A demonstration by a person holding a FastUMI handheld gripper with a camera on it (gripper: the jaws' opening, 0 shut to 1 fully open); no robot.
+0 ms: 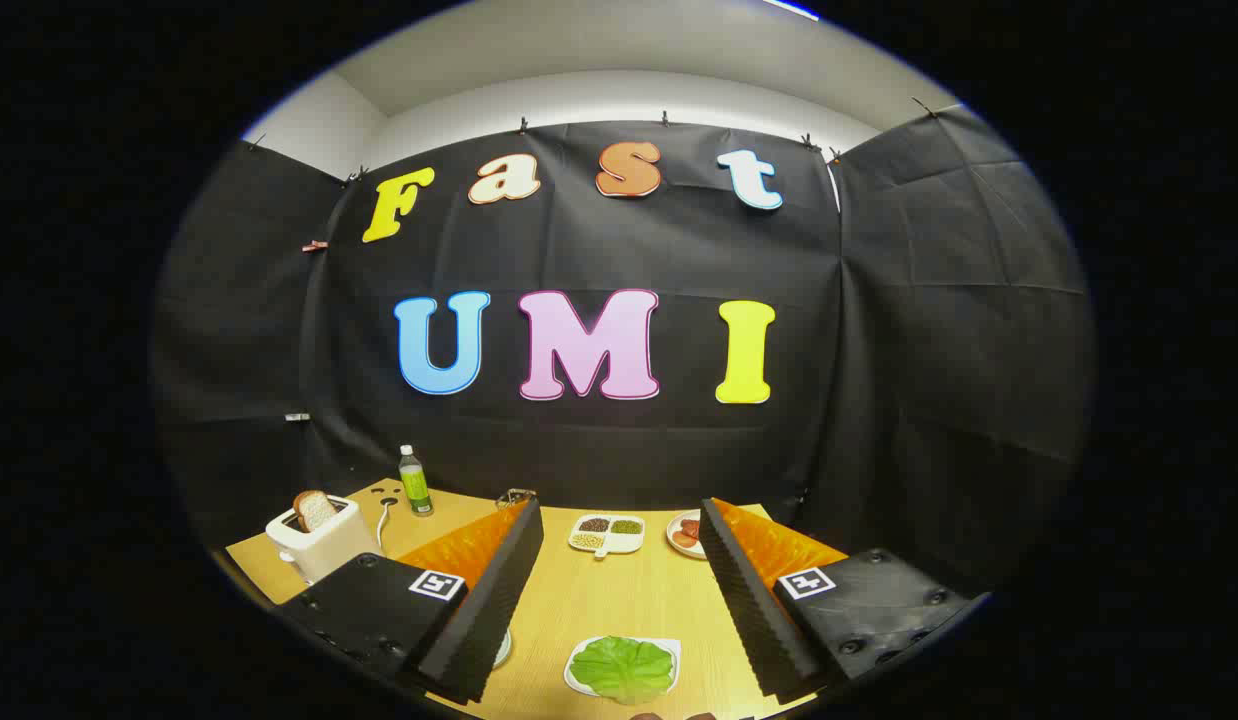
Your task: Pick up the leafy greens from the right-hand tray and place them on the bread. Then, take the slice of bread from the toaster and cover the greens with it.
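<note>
The gripper (619,590) hangs above a wooden table (619,600), its 2 fingers spread wide apart with nothing between them but bare tabletop. The left finger (484,610) and right finger (754,600) angle outward toward the viewer, each with a ridged inner face, and neither touches anything.

Between the fingers, close to their base and slightly nearer the right one, sits a small white tray (579,680) holding the greens (624,668), a flat, ruffled leaf that covers most of the tray. Just beside the base of the left finger, a sliver of a white plate (503,650) peeks out; what lies on it is hidden by the finger.

Beyond the fingertips, near the far side of the table, a white divided dish (607,535) holds 3 small heaps of grains or beans in dark, green and pale tones. To its right, partly behind the right fingertip, is a round plate (684,535) with something red on it, too small to tell.

Off to the left, beyond the left finger, a white toaster (324,540) stands near the table's edge with 1 slice of bread (315,510) poking up out of its slot. A cord (384,520) trails from it. Just behind it stands an upright bottle (414,482) with a green label.
</note>
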